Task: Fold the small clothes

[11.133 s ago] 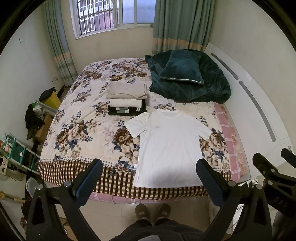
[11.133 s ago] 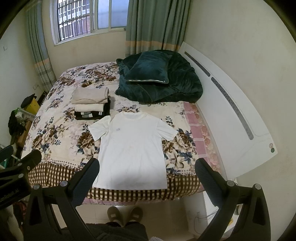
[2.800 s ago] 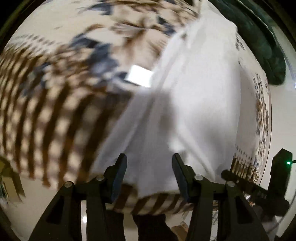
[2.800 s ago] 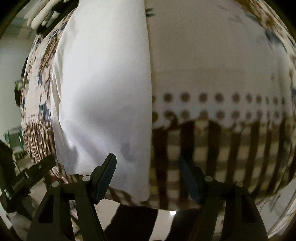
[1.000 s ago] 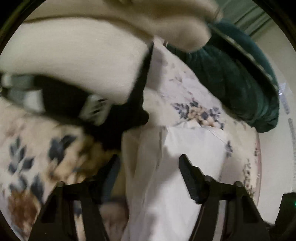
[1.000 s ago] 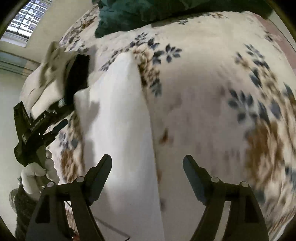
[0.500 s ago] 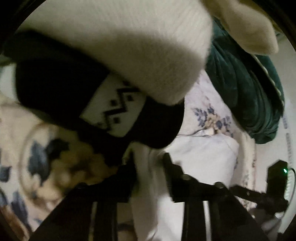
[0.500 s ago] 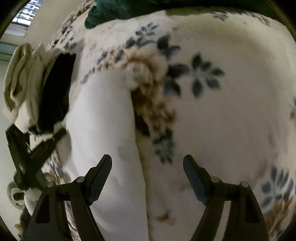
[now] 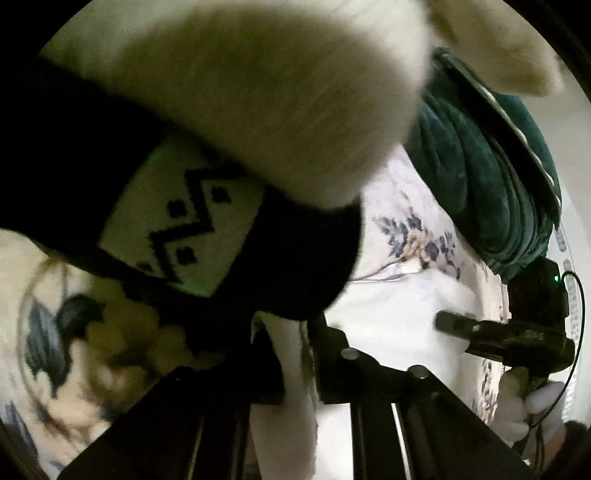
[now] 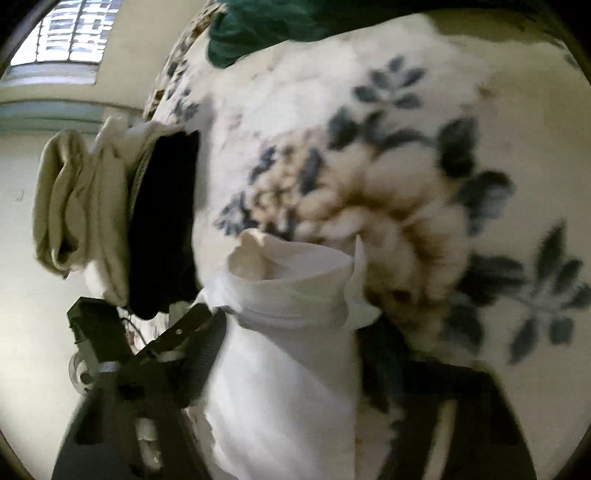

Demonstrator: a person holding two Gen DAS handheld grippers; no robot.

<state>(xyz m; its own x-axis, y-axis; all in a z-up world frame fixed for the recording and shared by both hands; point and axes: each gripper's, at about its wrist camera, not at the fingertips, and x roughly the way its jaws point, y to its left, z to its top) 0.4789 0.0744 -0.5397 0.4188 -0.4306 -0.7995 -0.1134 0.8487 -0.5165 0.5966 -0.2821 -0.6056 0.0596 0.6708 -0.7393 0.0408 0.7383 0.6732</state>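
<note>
The white T-shirt (image 9: 391,314) lies on the floral bedspread (image 10: 424,155). My left gripper (image 9: 295,343) is shut on the shirt's top left corner, right under the stack of folded clothes (image 9: 229,155). My right gripper (image 10: 291,332) is shut on the shirt (image 10: 291,369) at its top right corner, with the fabric bunched between the fingers. In the left wrist view the right gripper (image 9: 461,325) shows at the right, held by a white-gloved hand. In the right wrist view the left gripper (image 10: 184,328) shows at the left.
The stack has a black knit with a white zigzag band (image 9: 177,229) under cream pieces (image 10: 81,206). A dark green blanket and pillow (image 9: 491,177) lie further back on the bed. A barred window (image 10: 70,33) is behind.
Both grippers moved up along the shirt to its top corners and closed on the fabric. The right jaws were open half a second ago and now pinch the shirt.
</note>
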